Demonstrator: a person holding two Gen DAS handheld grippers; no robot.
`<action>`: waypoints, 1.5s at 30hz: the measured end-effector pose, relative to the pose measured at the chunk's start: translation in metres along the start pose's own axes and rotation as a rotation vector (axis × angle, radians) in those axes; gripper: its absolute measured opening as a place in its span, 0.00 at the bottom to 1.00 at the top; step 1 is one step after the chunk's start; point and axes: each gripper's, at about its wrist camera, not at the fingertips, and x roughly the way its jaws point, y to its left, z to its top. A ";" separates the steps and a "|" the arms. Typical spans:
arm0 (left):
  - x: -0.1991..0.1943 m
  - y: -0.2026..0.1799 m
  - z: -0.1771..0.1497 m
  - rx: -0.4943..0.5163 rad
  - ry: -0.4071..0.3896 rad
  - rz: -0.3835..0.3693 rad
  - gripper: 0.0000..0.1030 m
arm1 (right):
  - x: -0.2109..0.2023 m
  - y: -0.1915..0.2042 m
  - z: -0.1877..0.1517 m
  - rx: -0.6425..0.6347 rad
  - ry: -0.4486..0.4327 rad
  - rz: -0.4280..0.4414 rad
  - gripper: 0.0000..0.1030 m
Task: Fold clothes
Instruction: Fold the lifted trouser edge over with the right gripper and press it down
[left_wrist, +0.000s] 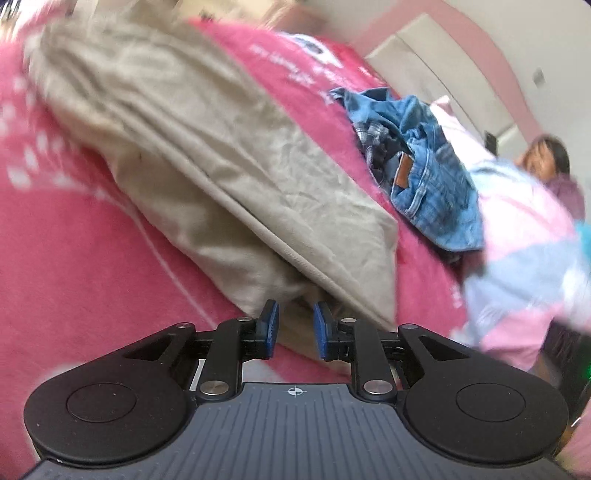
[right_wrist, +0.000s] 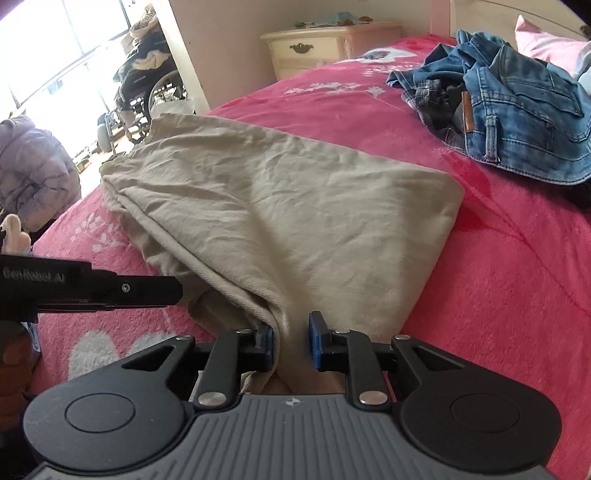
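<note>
Beige trousers are laid folded on a pink bed, w/ jeans heaped nearby. Right hand-held gripper is narrowly parted around the trousers' near edge. Left hand-held gripper is parted, nothing held, beside the trousers.

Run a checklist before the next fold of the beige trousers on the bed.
1. Right hand-held gripper over cloth: ok, the beige trousers bunch between its pads, jaws apart.
2. Left hand-held gripper at the trousers' edge: ok, open, cloth just ahead.
3. Trousers already folded over once: ok.
4. Pink blanket bare to the right of the trousers: ok.
5. Jeans apart from the trousers: ok.
6. Firm grip: cannot tell.
</note>
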 end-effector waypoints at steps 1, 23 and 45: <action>0.003 0.000 0.001 0.001 -0.002 0.004 0.20 | -0.002 0.001 -0.001 -0.013 -0.011 -0.003 0.20; -0.049 0.042 0.015 -0.134 -0.061 -0.011 0.22 | -0.069 0.011 -0.002 -0.306 -0.064 0.058 0.40; 0.021 0.033 0.029 0.248 -0.023 -0.005 0.18 | -0.001 0.056 -0.054 -0.893 -0.046 -0.167 0.18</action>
